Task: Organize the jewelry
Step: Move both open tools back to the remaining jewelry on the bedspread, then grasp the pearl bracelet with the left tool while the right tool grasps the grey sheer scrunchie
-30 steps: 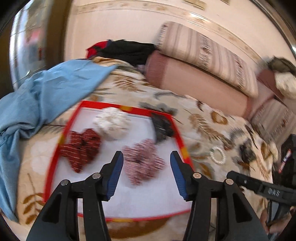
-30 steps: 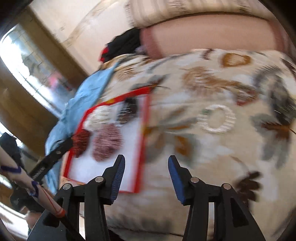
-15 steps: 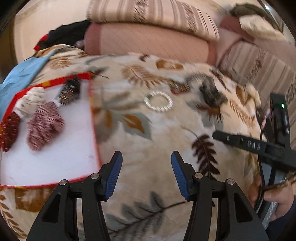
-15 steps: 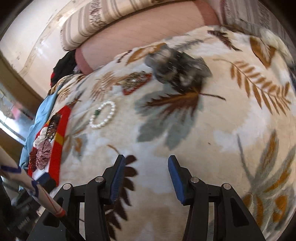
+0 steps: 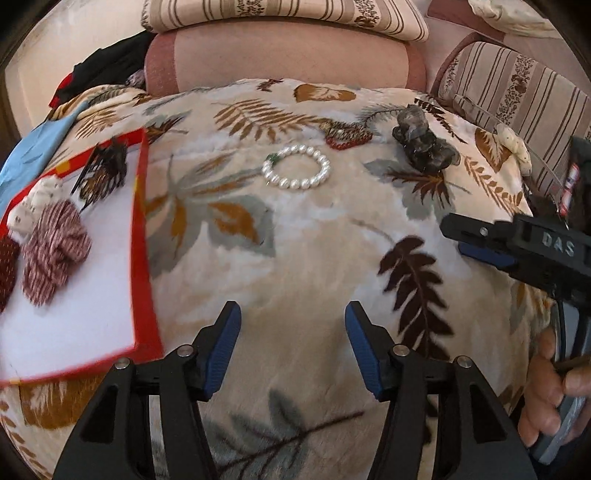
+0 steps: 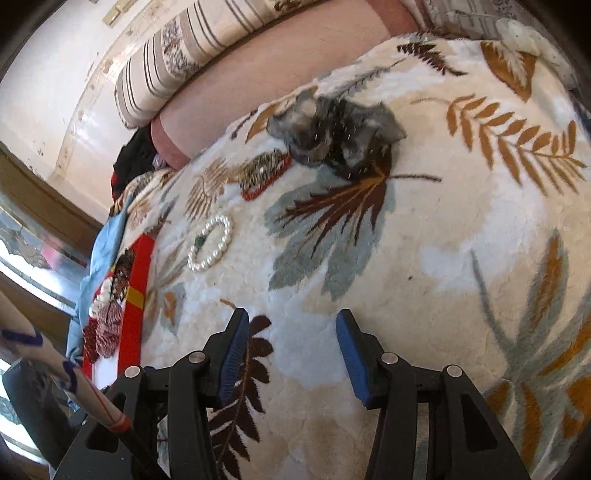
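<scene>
A white pearl bracelet (image 5: 296,167) with one green bead is lying on the leaf-print blanket (image 5: 314,258) beside the red-edged mat (image 5: 142,236), nearer than before, both the left gripper (image 5: 291,328) and right gripper (image 6: 288,343) gaping wide, empty.

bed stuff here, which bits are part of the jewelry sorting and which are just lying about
Part of the job:
pearl bracelet
red bead piece
dark grey scrunchie
red-edged mat, holding the striped scrunchie and dark hair clip

Just lying about:
blue cloth
striped pillows
black clothing
</scene>
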{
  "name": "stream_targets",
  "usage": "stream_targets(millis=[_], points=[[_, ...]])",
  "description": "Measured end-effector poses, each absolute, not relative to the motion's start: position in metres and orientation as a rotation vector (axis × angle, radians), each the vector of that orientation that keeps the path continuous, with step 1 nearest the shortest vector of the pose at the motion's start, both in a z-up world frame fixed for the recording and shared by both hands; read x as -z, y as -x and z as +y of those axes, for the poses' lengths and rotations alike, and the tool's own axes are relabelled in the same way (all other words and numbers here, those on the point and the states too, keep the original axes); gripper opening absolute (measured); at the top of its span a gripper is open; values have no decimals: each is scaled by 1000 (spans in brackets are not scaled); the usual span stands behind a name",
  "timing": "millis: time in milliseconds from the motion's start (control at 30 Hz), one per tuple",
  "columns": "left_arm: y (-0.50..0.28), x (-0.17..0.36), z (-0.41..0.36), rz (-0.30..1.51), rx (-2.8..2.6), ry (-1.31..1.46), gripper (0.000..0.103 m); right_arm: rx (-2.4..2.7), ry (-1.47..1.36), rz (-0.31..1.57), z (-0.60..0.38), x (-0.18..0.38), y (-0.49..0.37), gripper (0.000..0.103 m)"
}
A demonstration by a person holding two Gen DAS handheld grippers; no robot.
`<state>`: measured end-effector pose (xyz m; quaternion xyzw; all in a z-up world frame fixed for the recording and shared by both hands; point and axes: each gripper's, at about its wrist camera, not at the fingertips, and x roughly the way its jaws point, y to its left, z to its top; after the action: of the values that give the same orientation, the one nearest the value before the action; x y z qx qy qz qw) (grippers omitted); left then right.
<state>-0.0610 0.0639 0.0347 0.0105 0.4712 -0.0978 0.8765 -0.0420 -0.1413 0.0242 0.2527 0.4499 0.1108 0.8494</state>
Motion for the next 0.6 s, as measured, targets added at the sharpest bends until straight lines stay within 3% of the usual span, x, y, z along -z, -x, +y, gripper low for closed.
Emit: stream_targets(millis=[233, 333, 433, 500, 600], points=[[7, -59, 34, 898, 219, -94, 57, -186, -623, 864, -170, -36, 47, 54], [-22, -53, 15, 899, 228, -162, 52, -169, -680, 864, -183, -33, 45, 54], [-51, -37, 0, 930, 211, -242, 44, -156, -693, 855, -188, -36, 43, 54], [-66, -20, -6, 978, 196, -284, 31, -147, -690, 844, -190, -37, 43, 54], [-68, -13, -6, 966, 209, -264, 23, -131, -694, 829, -194, -40, 43, 54]])
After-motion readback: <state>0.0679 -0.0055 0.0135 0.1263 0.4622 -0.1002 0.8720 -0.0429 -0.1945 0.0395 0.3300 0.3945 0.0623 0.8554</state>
